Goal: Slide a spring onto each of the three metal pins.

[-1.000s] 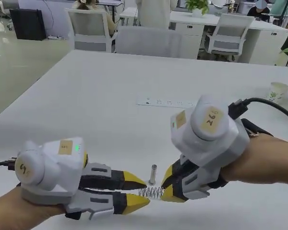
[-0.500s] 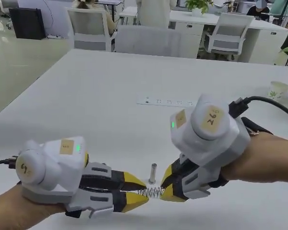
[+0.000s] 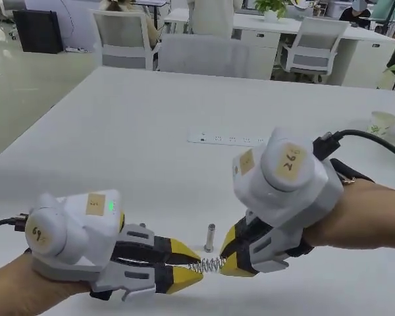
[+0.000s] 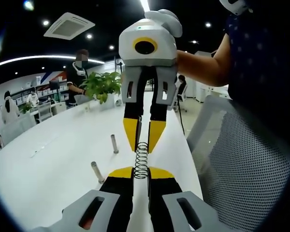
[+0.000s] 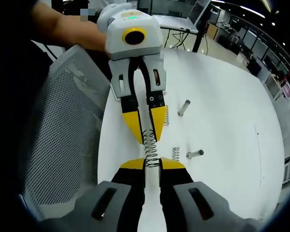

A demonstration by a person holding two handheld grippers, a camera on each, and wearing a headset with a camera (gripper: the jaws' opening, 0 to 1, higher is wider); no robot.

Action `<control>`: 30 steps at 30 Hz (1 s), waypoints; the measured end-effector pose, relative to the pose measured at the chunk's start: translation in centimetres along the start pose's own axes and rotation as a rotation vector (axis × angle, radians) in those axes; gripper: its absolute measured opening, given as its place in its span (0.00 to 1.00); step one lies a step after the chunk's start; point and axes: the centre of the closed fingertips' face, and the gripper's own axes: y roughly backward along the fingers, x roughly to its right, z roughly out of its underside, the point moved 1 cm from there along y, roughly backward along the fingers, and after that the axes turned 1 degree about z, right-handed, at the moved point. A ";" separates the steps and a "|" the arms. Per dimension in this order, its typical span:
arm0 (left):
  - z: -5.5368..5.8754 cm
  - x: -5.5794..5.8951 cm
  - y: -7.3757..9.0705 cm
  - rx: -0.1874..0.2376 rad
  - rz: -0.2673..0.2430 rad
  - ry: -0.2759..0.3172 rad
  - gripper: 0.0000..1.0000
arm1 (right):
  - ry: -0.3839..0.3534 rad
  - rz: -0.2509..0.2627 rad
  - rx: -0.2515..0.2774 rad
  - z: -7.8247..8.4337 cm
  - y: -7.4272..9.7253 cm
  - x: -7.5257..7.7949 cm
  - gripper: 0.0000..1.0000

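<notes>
The left gripper (image 3: 192, 266) and the right gripper (image 3: 225, 258) face each other tip to tip, low over the white surface (image 3: 151, 131). Each has its jaws nearly closed on one end of the same spring (image 3: 209, 264), which spans the gap between them. One metal pin (image 3: 210, 237) stands upright just behind this spring. In the right gripper view, two loose springs (image 5: 166, 116) lie on the surface near two pins (image 5: 183, 107).

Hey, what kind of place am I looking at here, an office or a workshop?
Most likely an open-plan office: long white desks with office chairs, a potted plant, and a ceiling air vent among recessed lights.
</notes>
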 end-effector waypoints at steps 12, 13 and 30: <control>-0.2 0.0 0.0 0.003 0.001 -0.008 0.02 | 0.022 0.012 -0.004 -0.7 0.7 -0.1 0.07; -0.2 0.0 0.0 0.003 0.000 -0.008 0.02 | 0.024 0.014 -0.003 -0.8 0.7 -0.1 0.07; 0.0 0.2 0.2 -0.008 0.004 0.002 0.01 | -0.007 -0.004 0.022 -0.7 0.5 -0.2 0.09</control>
